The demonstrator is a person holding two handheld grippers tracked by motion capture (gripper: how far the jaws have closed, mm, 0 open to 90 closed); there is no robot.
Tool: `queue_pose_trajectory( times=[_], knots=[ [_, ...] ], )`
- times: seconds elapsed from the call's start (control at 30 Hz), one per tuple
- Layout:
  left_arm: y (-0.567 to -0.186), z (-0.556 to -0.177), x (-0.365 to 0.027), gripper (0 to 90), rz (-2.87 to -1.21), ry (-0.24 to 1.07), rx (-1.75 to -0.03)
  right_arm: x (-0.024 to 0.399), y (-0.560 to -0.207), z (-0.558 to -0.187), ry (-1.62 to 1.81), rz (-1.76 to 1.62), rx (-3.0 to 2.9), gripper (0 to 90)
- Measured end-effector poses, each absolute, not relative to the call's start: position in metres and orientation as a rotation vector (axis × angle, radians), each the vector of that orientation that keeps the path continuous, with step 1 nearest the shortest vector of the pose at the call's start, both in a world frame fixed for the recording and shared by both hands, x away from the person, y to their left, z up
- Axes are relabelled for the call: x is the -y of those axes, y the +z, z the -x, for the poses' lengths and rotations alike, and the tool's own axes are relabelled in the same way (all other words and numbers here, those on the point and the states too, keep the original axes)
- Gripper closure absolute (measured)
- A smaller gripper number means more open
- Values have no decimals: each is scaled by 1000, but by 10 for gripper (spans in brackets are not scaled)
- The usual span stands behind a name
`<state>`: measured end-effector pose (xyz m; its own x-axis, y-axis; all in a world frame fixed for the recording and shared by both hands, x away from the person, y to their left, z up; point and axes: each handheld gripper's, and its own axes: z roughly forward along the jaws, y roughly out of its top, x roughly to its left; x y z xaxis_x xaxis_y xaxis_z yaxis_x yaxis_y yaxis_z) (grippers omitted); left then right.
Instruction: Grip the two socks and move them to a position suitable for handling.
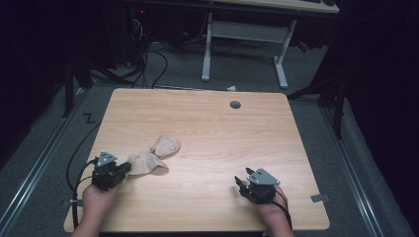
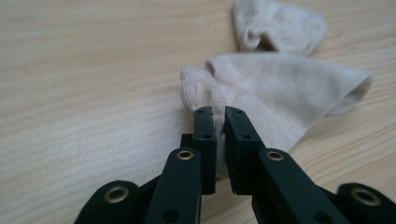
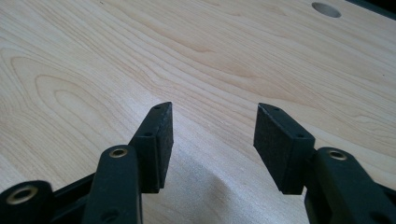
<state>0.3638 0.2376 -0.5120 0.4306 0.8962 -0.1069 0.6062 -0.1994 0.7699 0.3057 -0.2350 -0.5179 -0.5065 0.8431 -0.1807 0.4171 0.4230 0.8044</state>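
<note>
Pinching beige sock (image 2: 280, 98) edge w/ left hand-held gripper (image 2: 219, 116), table's (image 1: 207, 118) near-left.

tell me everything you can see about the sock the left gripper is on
The near sock is a short beige knit, soft and slightly ribbed at its cuff. It lies flat and crumpled on the wooden table, its open end toward the right in the left gripper view. The left gripper has its jaws pinched on the bunched cuff edge. A second beige sock lies just behind it, seemingly touching. It is not lifted.

Two socks (image 1: 146, 162) (image 1: 166, 145) beige; table (image 1: 207, 128) light wood grain; gripper fingers (image 2: 205, 135) black.
</note>
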Motion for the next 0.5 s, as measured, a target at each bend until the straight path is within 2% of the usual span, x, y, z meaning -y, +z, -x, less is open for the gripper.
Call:
queue_pose_trajectory(
  times=[0.2, 0.5],
  knots=[
    [-493, -351, -232, 835, -1868, 532, -1187, 234, -518, -305, 957, -1054, -2103, 481],
    [-479, -340, -217, 835, -1852, 545, -1101, 234, -519, -306, 959, -1052, -2114, 480]
  ],
)
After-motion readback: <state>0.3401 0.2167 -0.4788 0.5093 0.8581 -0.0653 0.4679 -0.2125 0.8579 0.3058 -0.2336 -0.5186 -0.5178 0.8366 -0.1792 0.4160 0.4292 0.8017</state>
